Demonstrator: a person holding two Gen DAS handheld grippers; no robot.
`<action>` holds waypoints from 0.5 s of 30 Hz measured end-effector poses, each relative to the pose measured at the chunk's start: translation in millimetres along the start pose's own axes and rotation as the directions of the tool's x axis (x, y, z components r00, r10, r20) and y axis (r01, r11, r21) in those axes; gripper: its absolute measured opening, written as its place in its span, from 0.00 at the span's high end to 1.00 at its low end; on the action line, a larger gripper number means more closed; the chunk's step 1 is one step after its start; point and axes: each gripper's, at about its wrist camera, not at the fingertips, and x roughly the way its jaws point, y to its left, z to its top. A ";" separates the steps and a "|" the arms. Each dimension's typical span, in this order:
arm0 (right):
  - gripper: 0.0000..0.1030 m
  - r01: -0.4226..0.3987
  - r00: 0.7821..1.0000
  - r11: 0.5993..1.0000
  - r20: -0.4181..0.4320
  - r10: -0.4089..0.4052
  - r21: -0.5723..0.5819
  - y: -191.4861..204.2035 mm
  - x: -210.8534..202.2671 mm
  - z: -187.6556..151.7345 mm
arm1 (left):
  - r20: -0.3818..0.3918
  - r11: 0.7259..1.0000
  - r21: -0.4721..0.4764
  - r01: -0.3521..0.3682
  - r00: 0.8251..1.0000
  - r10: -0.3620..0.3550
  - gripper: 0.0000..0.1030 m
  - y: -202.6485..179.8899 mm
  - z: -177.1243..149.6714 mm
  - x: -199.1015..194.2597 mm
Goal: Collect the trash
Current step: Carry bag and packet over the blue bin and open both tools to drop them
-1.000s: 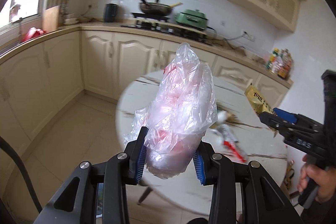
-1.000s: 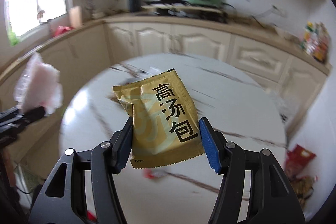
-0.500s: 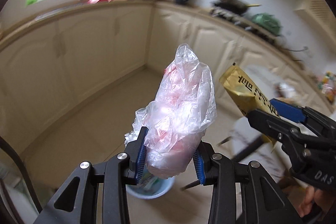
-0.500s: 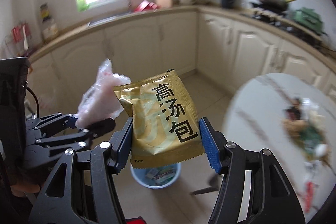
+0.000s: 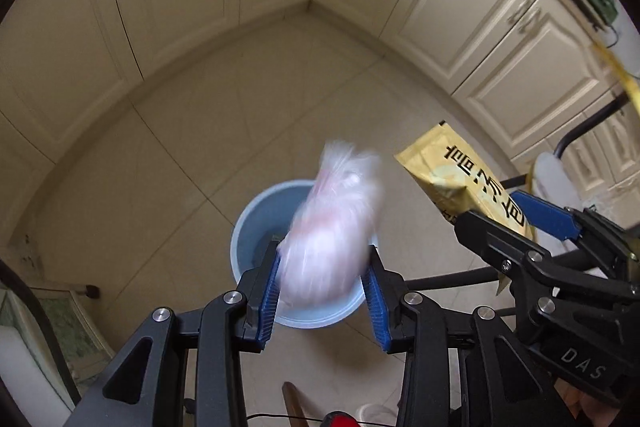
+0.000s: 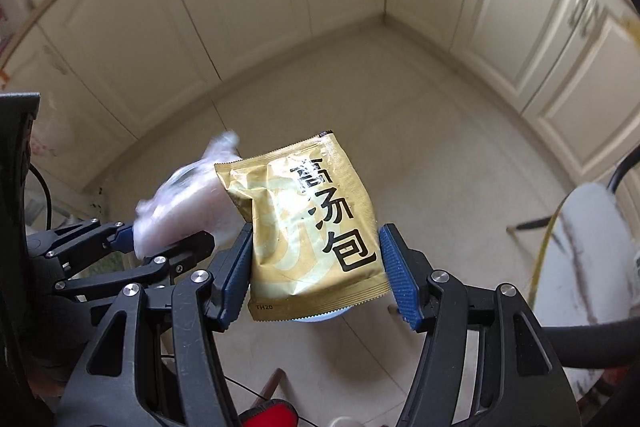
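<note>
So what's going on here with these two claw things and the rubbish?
A person is clearing up trash with a hand-held claw in each hand. The left claw grips a crumpled plastic bag, and the right claw grips a gold packet. Both are pointed down at the kitchen floor, over a blue bin. Nothing has been let go yet: both pieces sit between the pads, side by side.

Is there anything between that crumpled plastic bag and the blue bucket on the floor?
Nothing visible. The plastic bag, held in the left gripper, hangs over the open blue bucket with only air below. The gold packet in the right gripper sits off to the side.
</note>
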 end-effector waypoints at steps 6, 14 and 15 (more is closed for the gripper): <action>0.43 -0.021 0.996 0.998 -0.080 0.026 0.058 -26.0 42.2 -3.3 | -0.057 0.999 -0.029 -0.025 0.998 0.023 0.55 10.8 37.6 30.5; 0.37 -0.080 0.989 0.990 -0.112 0.092 0.113 -29.8 62.1 -5.8 | -0.013 0.993 -0.085 -0.086 0.996 0.086 0.41 16.0 44.6 19.7; 0.39 -0.083 0.990 0.990 -0.108 0.095 0.112 -28.3 61.8 -5.1 | -0.002 0.991 -0.093 -0.094 0.996 0.095 0.41 14.0 42.5 11.5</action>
